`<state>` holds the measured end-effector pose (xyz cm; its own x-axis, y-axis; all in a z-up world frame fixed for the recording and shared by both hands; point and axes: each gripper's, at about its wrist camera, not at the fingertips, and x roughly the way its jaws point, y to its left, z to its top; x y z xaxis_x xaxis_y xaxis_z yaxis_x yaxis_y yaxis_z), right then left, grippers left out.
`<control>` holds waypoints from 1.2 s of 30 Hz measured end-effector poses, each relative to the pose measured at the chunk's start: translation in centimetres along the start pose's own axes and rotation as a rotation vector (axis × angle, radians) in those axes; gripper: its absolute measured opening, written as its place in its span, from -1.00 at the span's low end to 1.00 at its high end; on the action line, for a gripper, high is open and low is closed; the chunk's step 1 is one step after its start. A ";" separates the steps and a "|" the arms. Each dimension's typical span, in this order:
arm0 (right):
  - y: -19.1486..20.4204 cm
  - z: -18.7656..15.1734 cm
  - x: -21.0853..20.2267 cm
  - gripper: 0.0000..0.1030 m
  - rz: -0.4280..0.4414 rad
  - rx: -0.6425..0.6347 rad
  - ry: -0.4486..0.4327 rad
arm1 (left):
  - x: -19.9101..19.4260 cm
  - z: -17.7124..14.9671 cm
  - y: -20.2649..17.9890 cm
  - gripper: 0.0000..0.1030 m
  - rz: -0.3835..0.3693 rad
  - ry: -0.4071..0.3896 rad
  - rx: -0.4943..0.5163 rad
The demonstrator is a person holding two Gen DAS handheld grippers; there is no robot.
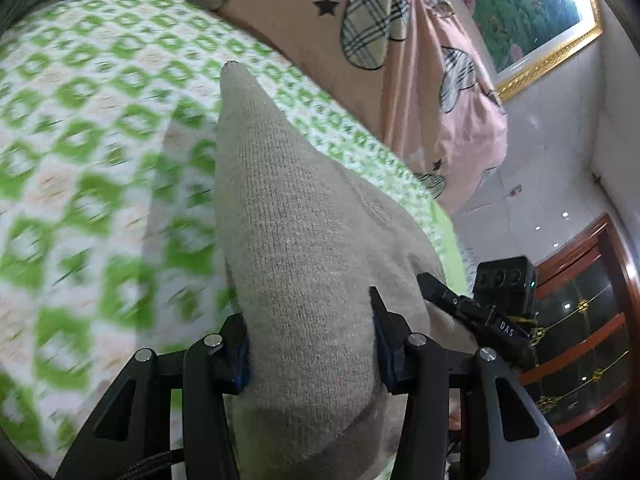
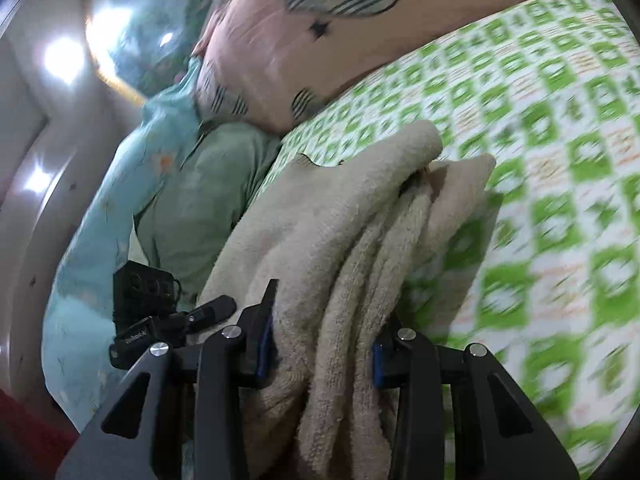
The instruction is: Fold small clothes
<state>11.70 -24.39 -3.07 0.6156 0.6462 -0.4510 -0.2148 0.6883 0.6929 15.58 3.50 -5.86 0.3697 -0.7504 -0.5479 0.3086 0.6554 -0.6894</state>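
A beige knit garment point(image 1: 280, 200) hangs bunched over the bed, and both grippers hold it. My left gripper point(image 1: 310, 320) is shut on one thick fold of it, with the cloth rising in a cone beyond the fingers. In the right wrist view the same garment point(image 2: 320, 200) lies in several soft folds. My right gripper point(image 2: 332, 316) is shut on those folds. Each gripper shows in the other's view, close alongside: the right one point(image 1: 472, 308) and the left one point(image 2: 188, 316). The garment's lower part is hidden under the fingers.
A green-and-white patterned bedspread point(image 1: 100, 140) covers the bed below. A pink blanket with plaid hearts point(image 1: 340, 20) lies at the far side. Teal and green clothes point(image 2: 180, 200) are piled at the bed's edge. A dark wooden cabinet point(image 1: 580, 340) and a framed painting point(image 1: 532, 12) stand beyond.
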 end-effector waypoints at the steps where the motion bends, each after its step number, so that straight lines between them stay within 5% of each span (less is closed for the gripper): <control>1: 0.1 -0.8 0.9 -0.26 -0.004 0.005 0.018 | -0.3 -0.4 0.7 -0.07 0.017 0.002 -0.011; 5: -0.6 -2.7 3.1 -0.25 -0.096 0.034 0.066 | 0.2 -1.8 2.4 -0.04 0.045 0.012 -0.041; 15: -1.6 -4.0 1.4 0.04 -0.161 0.111 0.064 | -2.3 -2.8 3.3 0.27 0.077 -0.031 -0.057; 17: -1.0 -3.7 -0.2 0.24 -0.205 0.085 0.035 | -3.7 -2.7 2.9 0.27 0.097 -0.068 -0.041; 22: -0.1 -1.1 -2.9 0.25 -0.229 0.026 -0.074 | -5.2 -2.1 0.9 0.27 0.013 -0.091 0.002; 27: -1.0 2.1 0.3 0.10 -0.221 0.042 -0.044 | -4.0 -1.9 -1.6 0.27 -0.058 -0.056 0.072; 31: -2.3 3.5 4.0 -0.80 -0.205 0.086 0.056 | -3.5 -2.1 -2.2 0.27 -0.120 -0.034 0.105; 33: -1.1 3.9 3.4 -0.84 -0.185 0.054 0.020 | -3.0 -2.2 -2.6 0.27 -0.182 -0.006 0.139; 36: 1.1 4.3 -0.2 -0.85 -0.142 0.003 -0.110 | -1.3 -2.6 -2.5 0.23 -0.133 0.058 0.147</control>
<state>14.64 -25.15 0.21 0.7189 0.5023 -0.4805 -0.1175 0.7691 0.6282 12.05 2.66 -4.64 0.2673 -0.8319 -0.4864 0.4770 0.5528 -0.6833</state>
